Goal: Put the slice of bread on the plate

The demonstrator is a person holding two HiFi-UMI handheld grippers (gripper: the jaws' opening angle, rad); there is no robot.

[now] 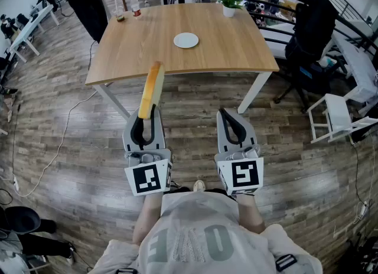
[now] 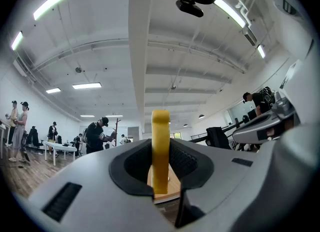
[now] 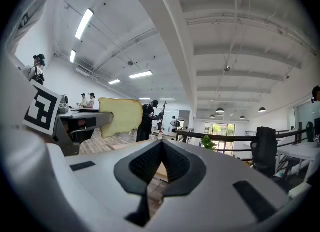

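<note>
1. The left gripper (image 1: pixel 147 118) has its jaws clenched on the lower end of the bread (image 1: pixel 152 87) — the slice stands on edge between them and points forward and slightly up
2. The bread is in the air at the near edge of the bench (image 1: pixel 236 42), mostly above the floor (image 1: pixel 195 149), and touches nothing but the jaws
3. The plate (image 1: pixel 186 40) lies bare near the middle of the bench, well apart from the slice, ahead and a little to the right
4. The right gripper (image 1: pixel 231 120) hangs level beside the left, jaws together on nothing
5. As I judge it, the carry is the step in hand — the pickup looks done and the placing has not begun
6. The next move calls for a reach forward over the bench to the plate, a roll of the wrist to lay the slice flat, a low approach, then letting the jaws go
</note>
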